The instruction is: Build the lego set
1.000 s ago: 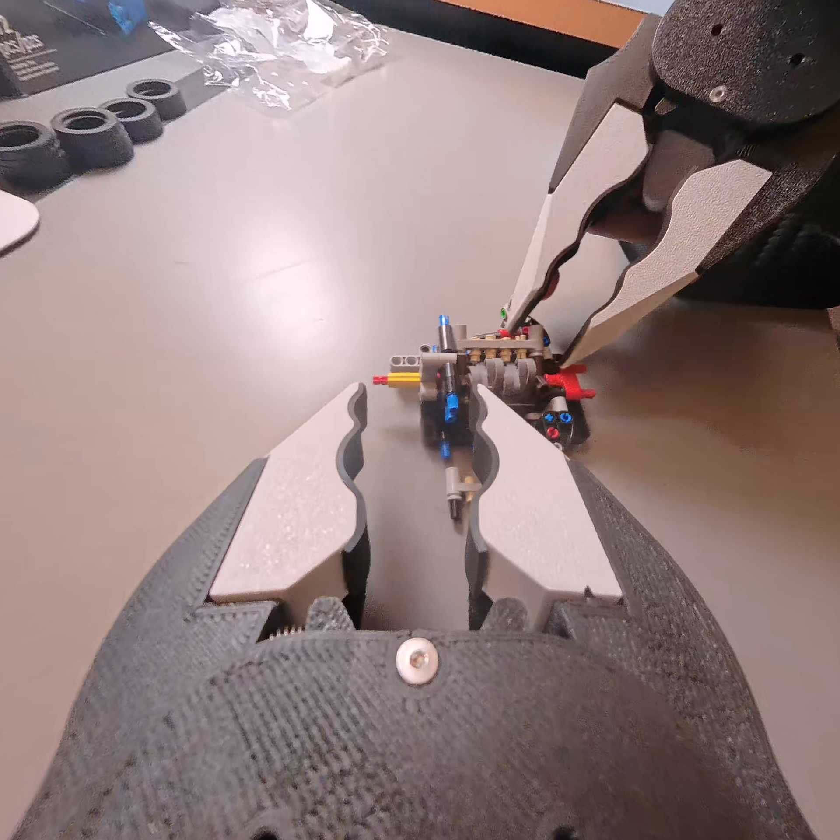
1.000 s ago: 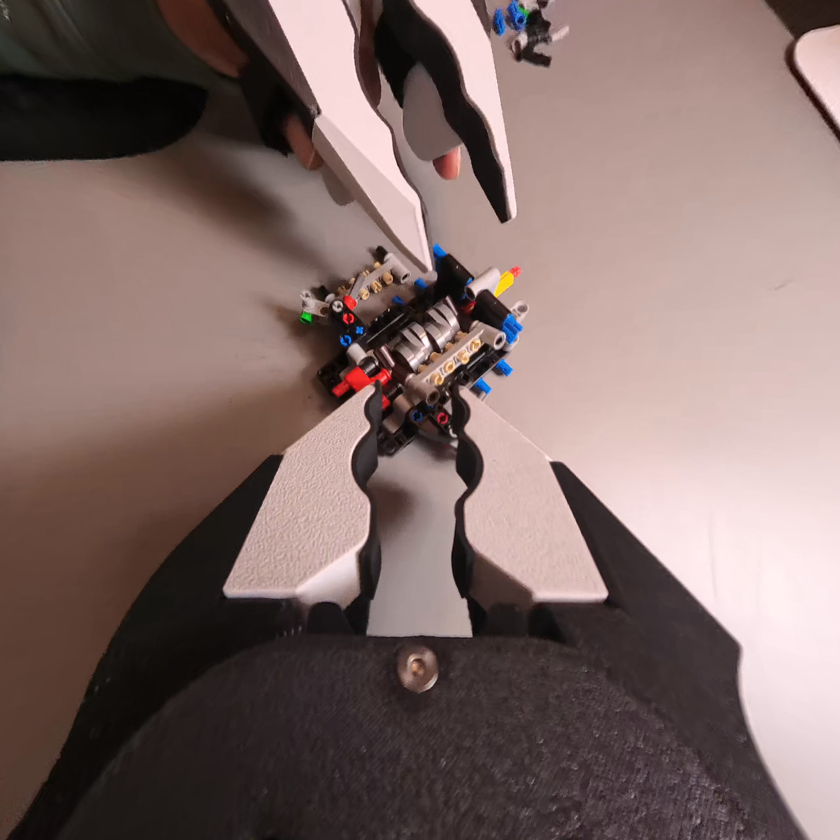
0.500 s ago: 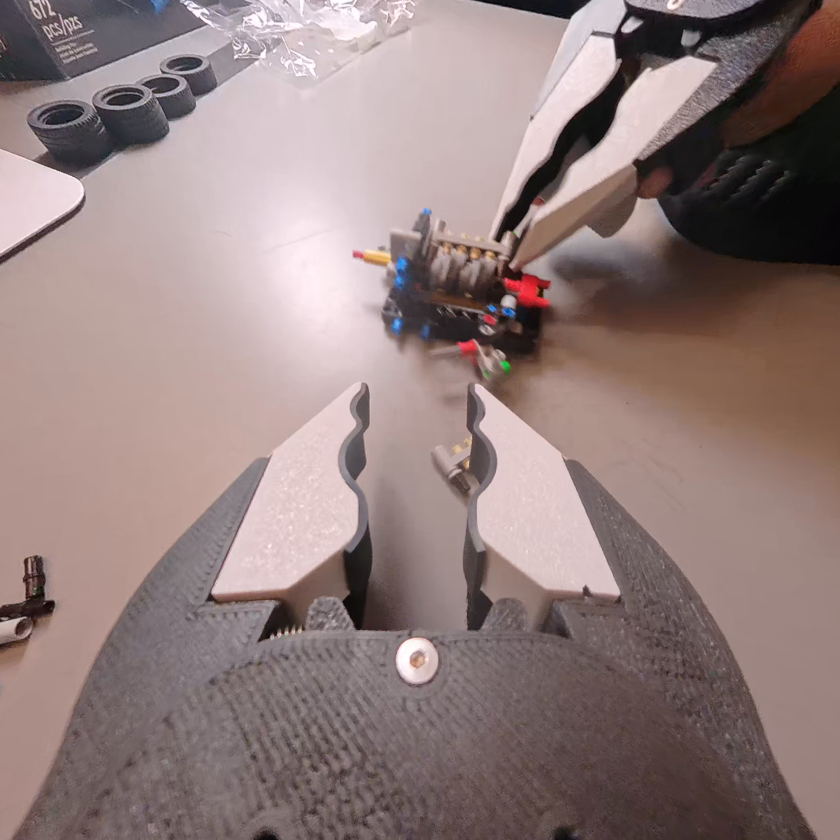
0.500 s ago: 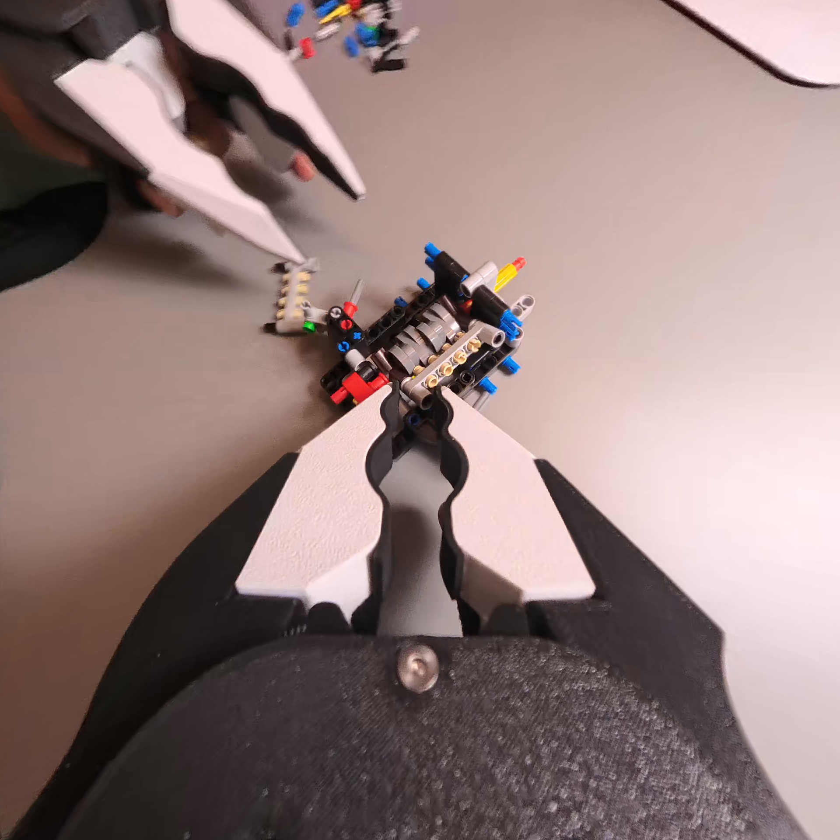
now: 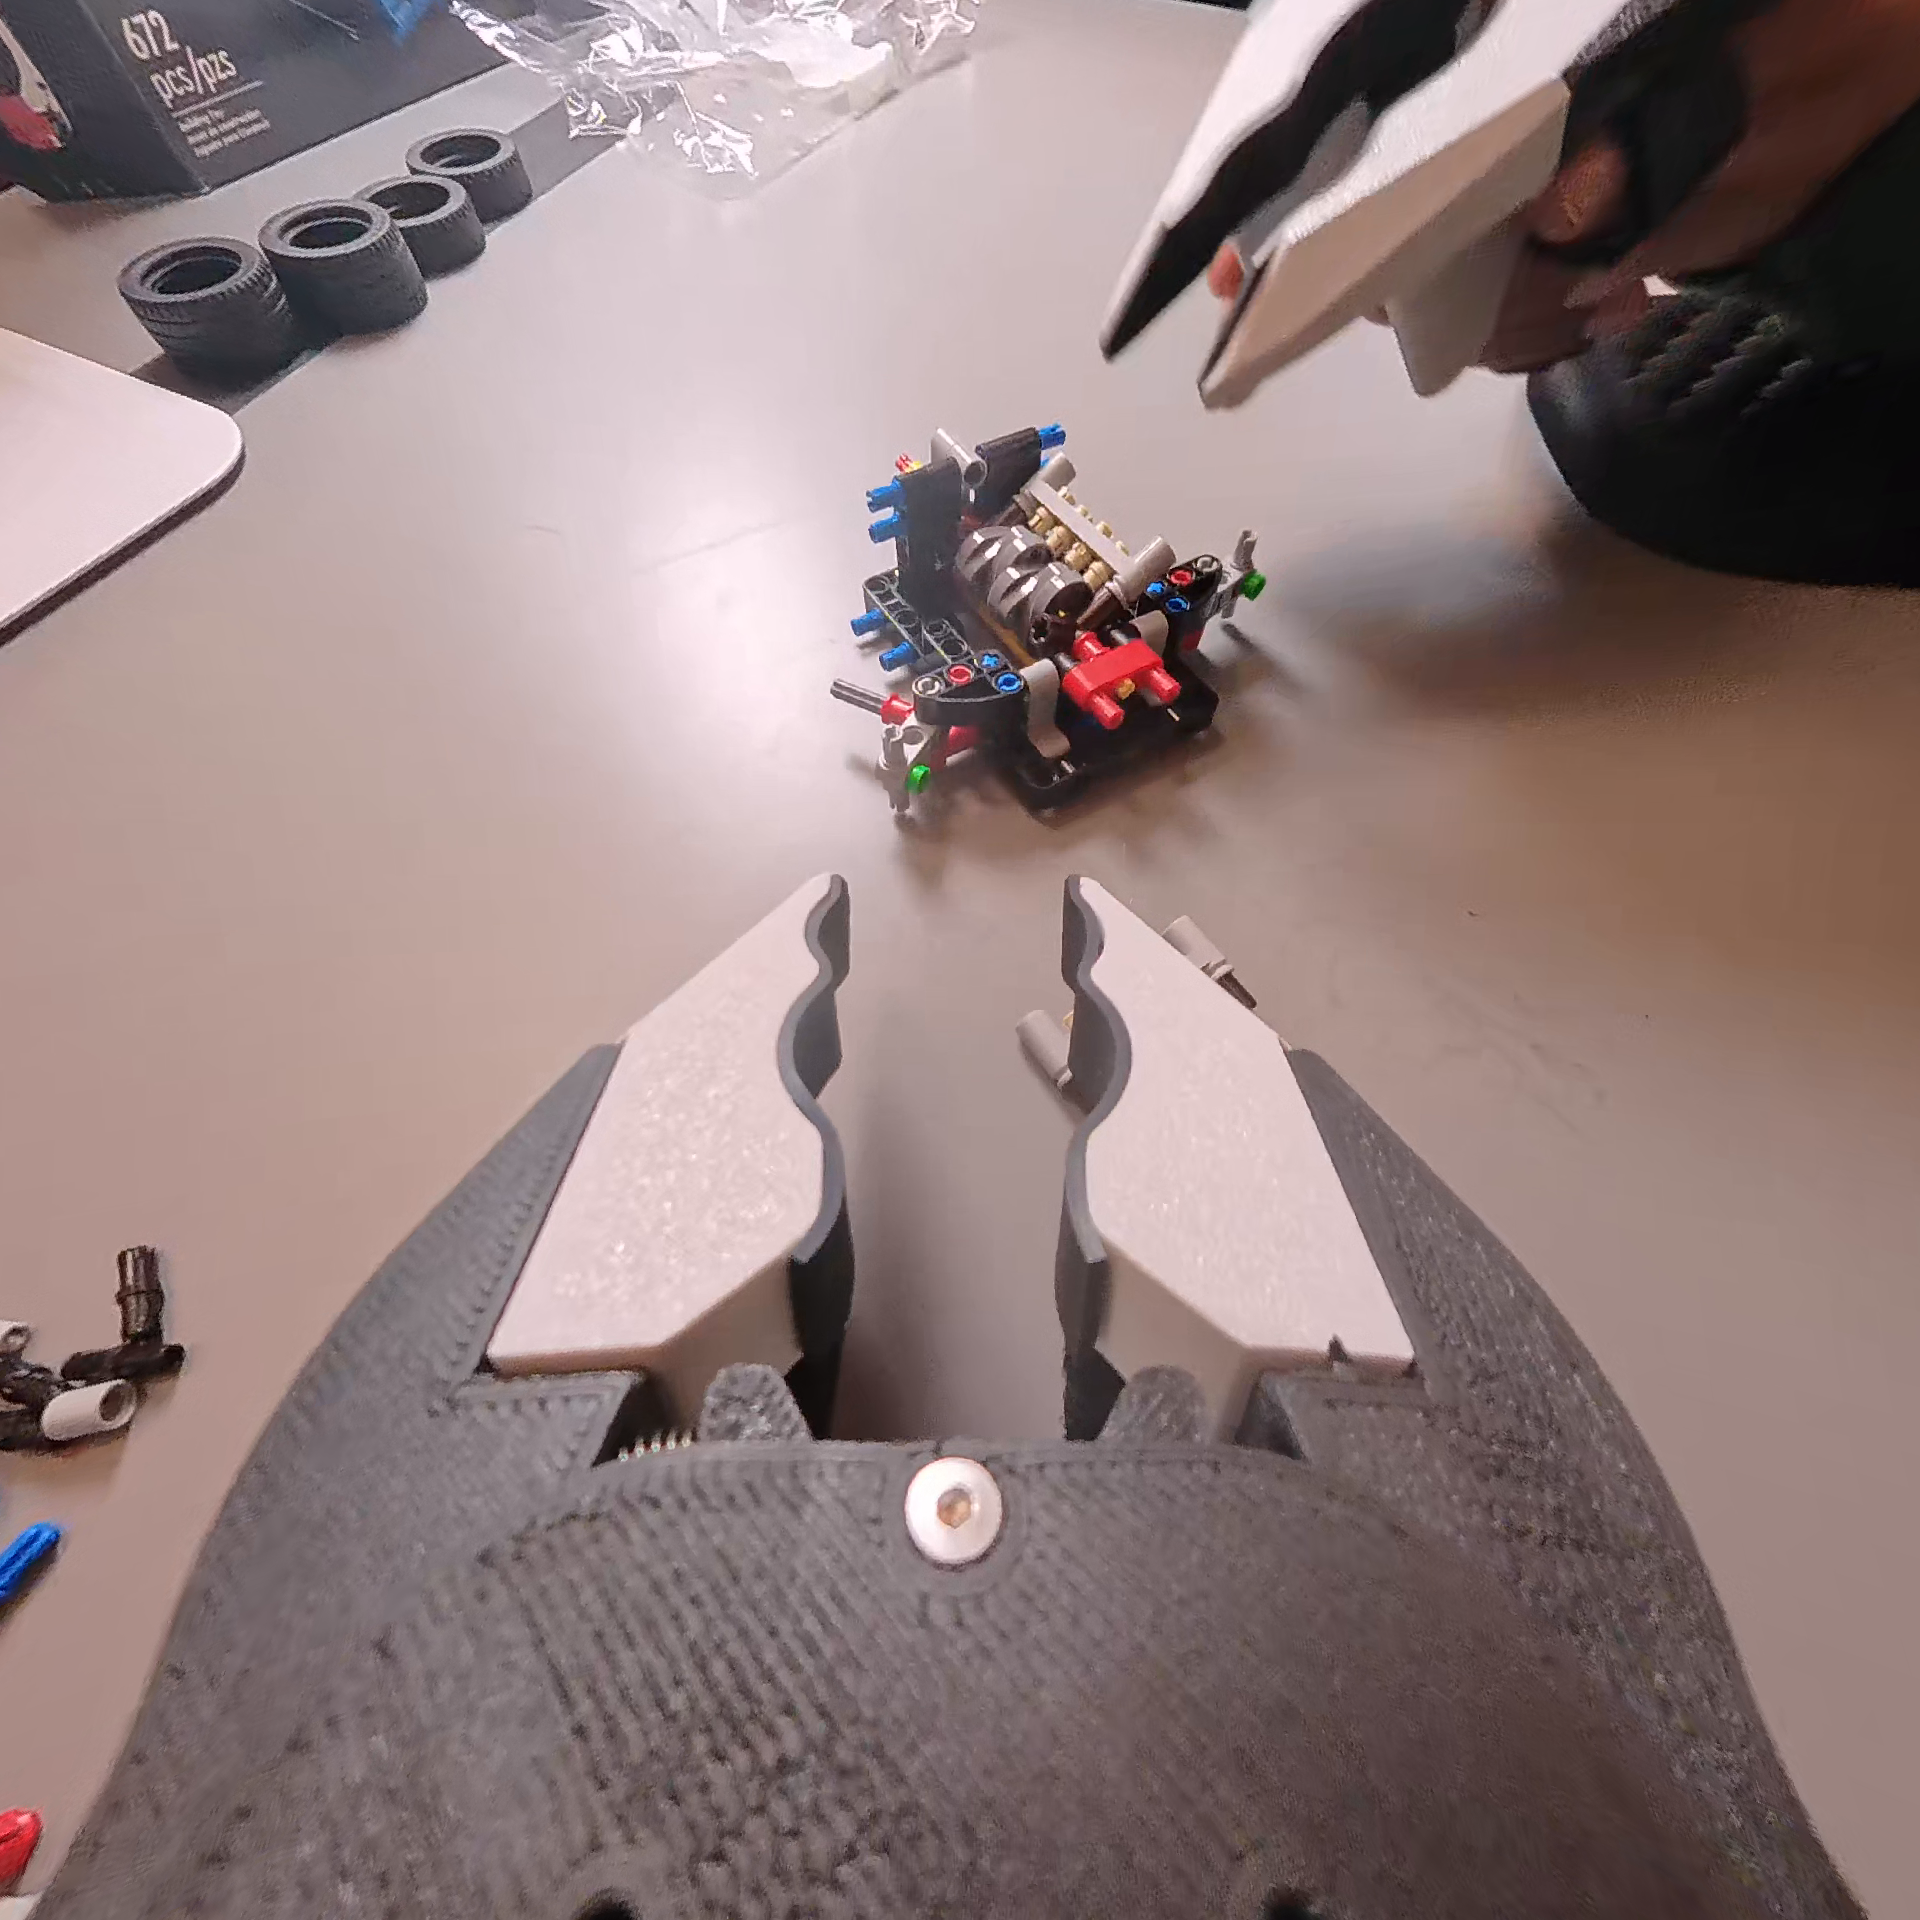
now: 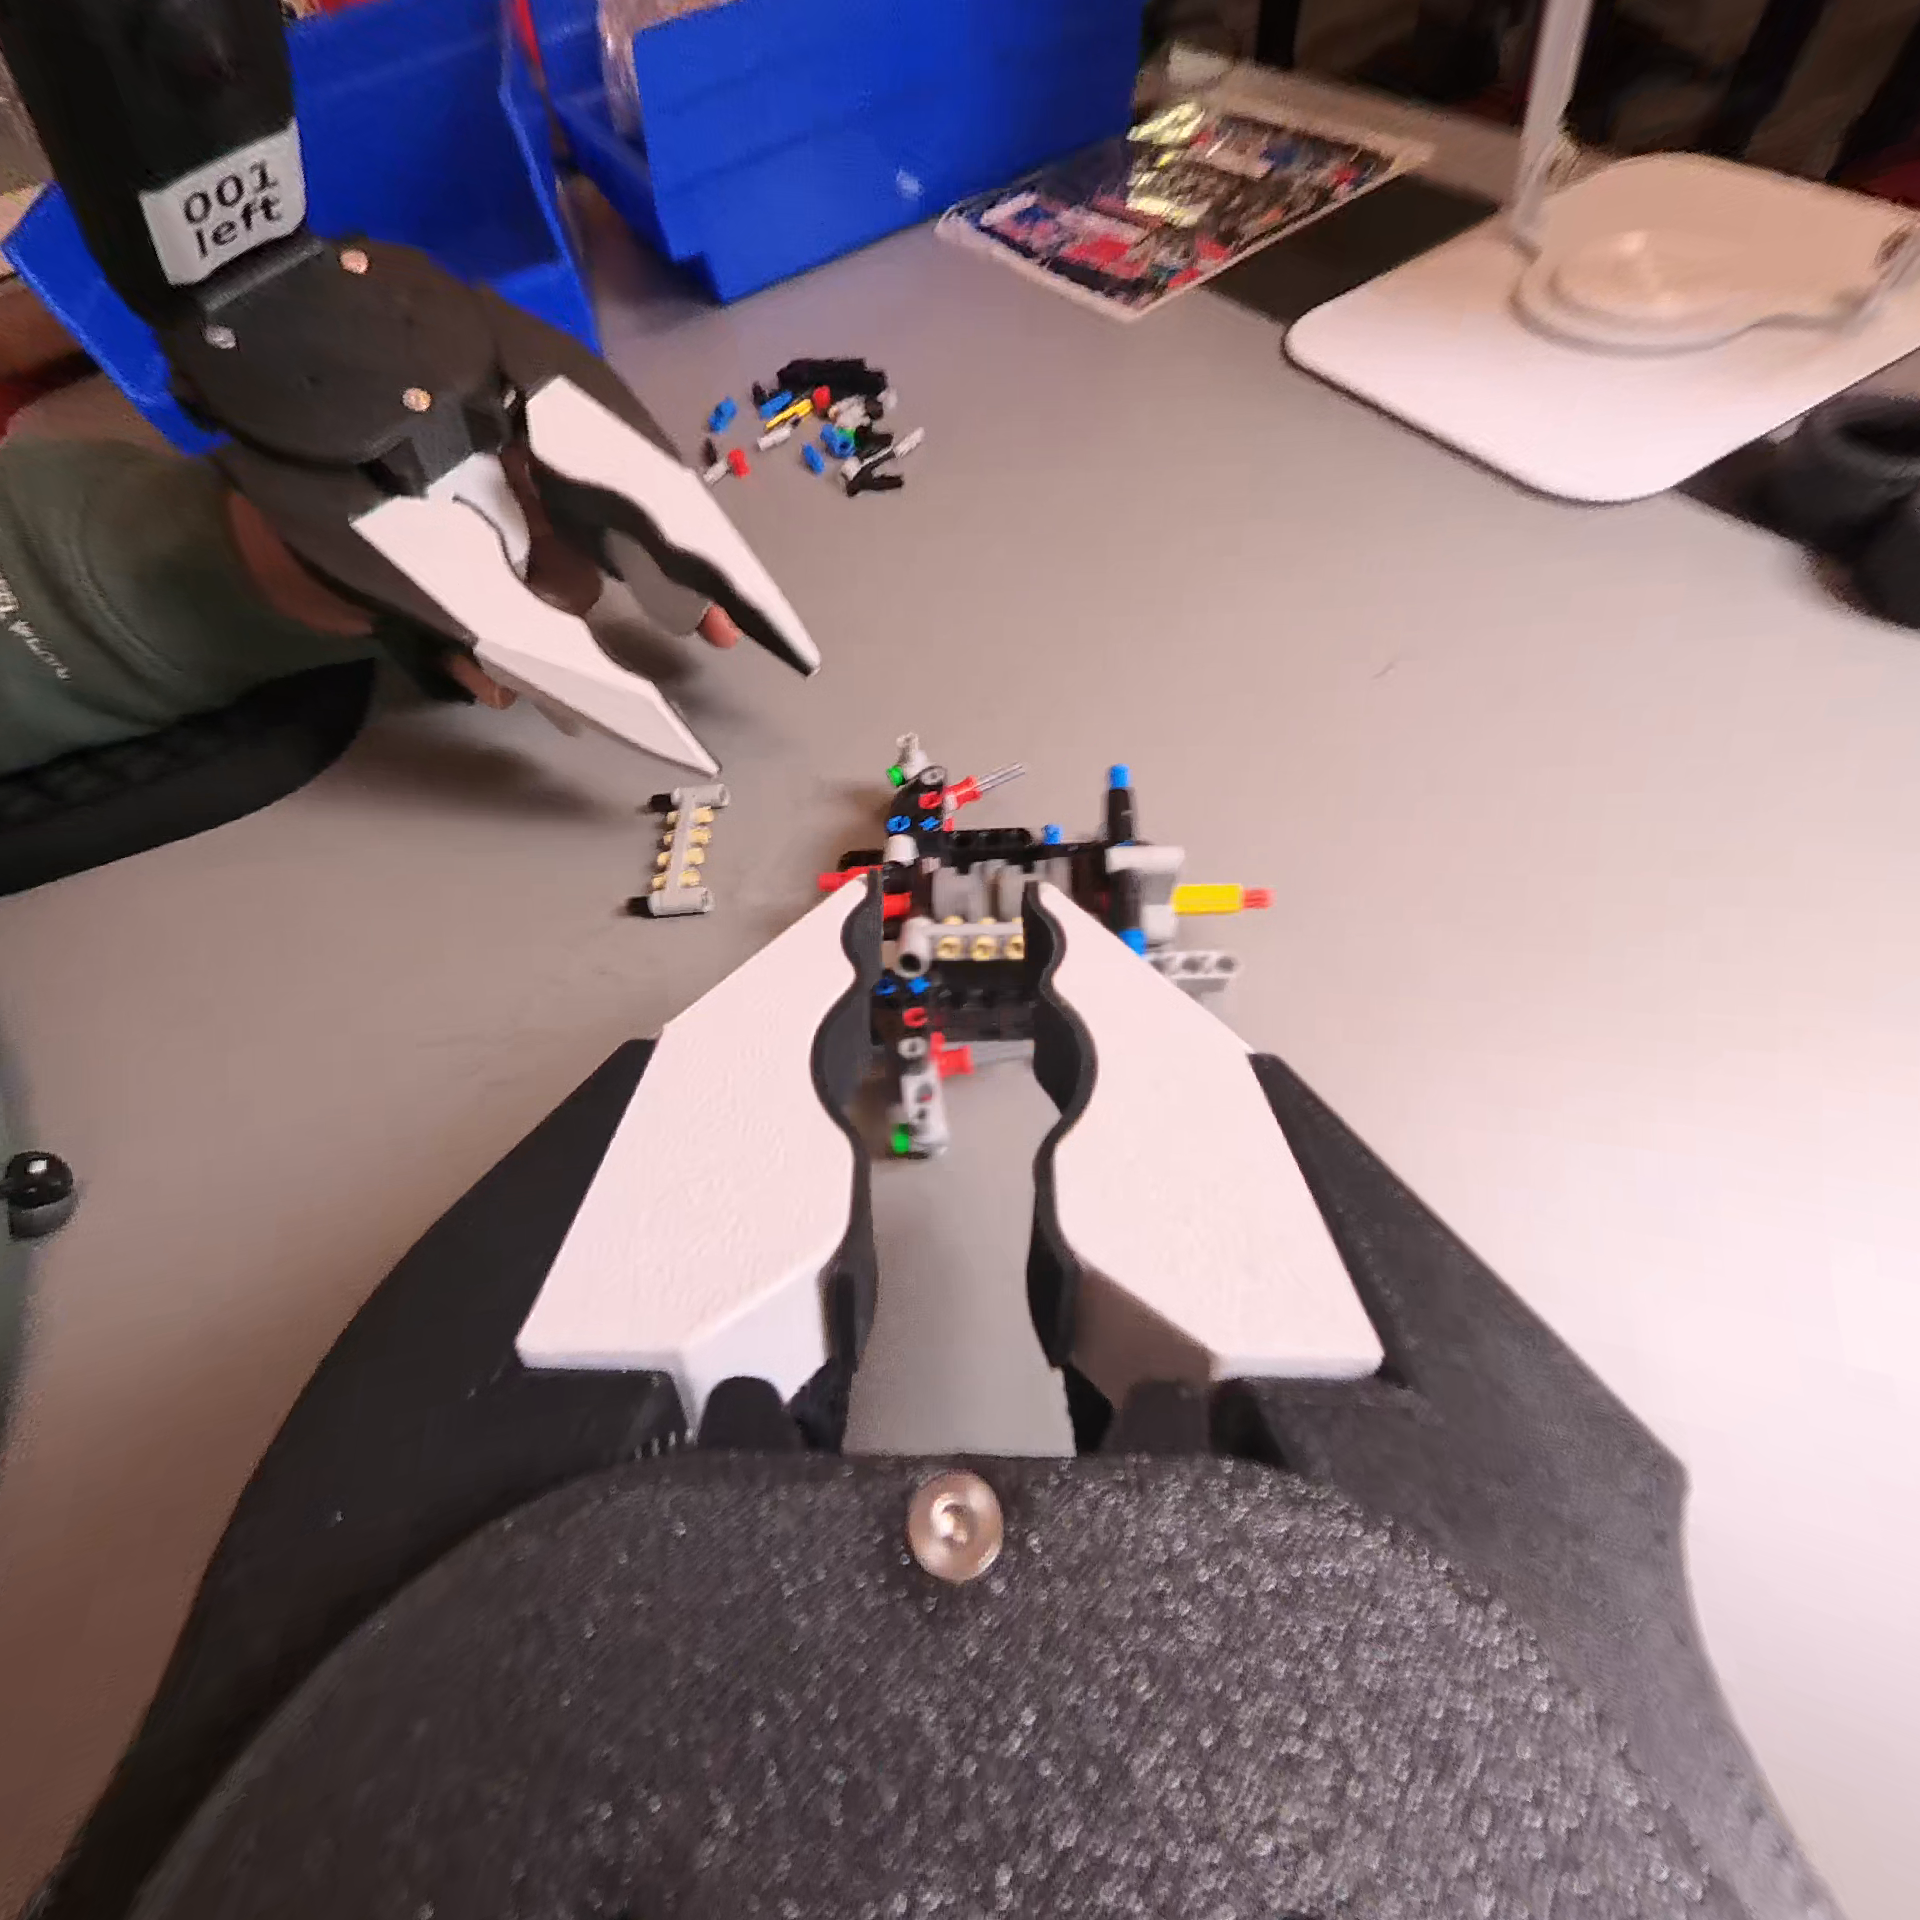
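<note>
Black beams and grey gears make up the lego assembly (image 5: 1039, 634), studded with blue, red and green pins, a red connector at its near edge and a yellow axle piece (image 6: 1205, 898) poking out one side; it sits on the grey table (image 5: 520, 727) ahead of my left gripper (image 5: 948, 894) and well apart from it.

My left gripper hangs with its fingers spread and nothing between them; a grey beam with tan pins (image 6: 686, 850) lies just under its tip, partly hidden behind my finger in the left wrist view. My right gripper (image 6: 951, 899) is parted too, raised above the assembly and, in the left wrist view, blurred and clear of it.

At far left four black tyres (image 5: 312, 260) stand in a row by a dark box (image 5: 156, 104) cut off by the frame; crumpled clear plastic bag (image 5: 727, 73) lies beyond. Blue bins (image 6: 831, 135) stand at the back, their contents not visible; loose small pieces (image 6: 821, 426) lie scattered before them; a booklet (image 6: 1174, 208) and a white stand base (image 6: 1558, 343) sit to the right, both blurred.
</note>
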{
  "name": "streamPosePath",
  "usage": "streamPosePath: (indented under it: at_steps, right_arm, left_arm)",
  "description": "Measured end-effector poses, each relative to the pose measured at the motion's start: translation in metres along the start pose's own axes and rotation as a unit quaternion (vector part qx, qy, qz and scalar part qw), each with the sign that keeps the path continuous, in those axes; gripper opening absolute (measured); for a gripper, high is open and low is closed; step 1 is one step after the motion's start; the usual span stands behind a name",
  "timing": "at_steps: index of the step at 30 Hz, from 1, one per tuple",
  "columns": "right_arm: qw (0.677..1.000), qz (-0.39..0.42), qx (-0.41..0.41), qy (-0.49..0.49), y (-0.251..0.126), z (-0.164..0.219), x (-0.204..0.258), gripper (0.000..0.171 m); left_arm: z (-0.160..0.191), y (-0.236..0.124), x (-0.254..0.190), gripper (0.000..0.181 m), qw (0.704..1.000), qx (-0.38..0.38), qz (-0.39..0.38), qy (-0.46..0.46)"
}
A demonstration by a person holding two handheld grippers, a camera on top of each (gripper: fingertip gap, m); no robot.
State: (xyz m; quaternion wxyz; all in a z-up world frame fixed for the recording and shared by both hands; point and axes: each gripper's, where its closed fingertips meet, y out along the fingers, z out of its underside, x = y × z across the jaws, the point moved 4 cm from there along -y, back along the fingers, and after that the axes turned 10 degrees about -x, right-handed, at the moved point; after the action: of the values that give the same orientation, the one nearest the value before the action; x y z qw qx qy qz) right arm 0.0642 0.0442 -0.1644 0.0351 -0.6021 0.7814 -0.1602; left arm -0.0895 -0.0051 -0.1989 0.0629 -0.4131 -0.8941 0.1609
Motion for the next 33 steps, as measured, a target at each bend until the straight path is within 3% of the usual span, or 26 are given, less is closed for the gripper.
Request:
streamPosePath:
  at_steps: [4, 10, 16, 23, 28, 33]
  right_arm:
    - [0.999, 0.022, 0.006, -0.034, -0.003, 0.004, -0.022, 0.043]
    - [0.998, 0.012, 0.047, -0.038, 0.017, 0.022, -0.011, 0.073]
    - [0.995, 0.042, 0.077, -0.05, 0.023, 0.028, -0.005, 0.057]
    - [0.994, 0.003, 0.079, -0.075, 0.019, 0.032, 0.013, 0.057]
    - [0.993, -0.019, 0.077, -0.085, 0.018, 0.033, 0.018, 0.057]
    - [0.996, -0.006, 0.074, -0.058, 0.016, 0.033, 0.014, 0.057]
  left_arm:
    - [0.001, 0.001, -0.001, 0.04, 1.0, 0.007, 0.004, 0.002]
    - [0.001, 0.001, 0.0, 0.04, 1.0, 0.005, 0.009, -0.009]
    - [0.004, -0.002, -0.001, 0.035, 0.999, 0.02, 0.025, 0.013]
    - [0.016, -0.023, -0.014, 0.032, 0.988, 0.057, 0.144, 0.017]
    - [0.022, -0.017, -0.023, 0.032, 0.981, 0.077, 0.169, 0.049]
    - [0.025, -0.009, -0.023, 0.021, 0.979, 0.096, 0.151, 0.095]
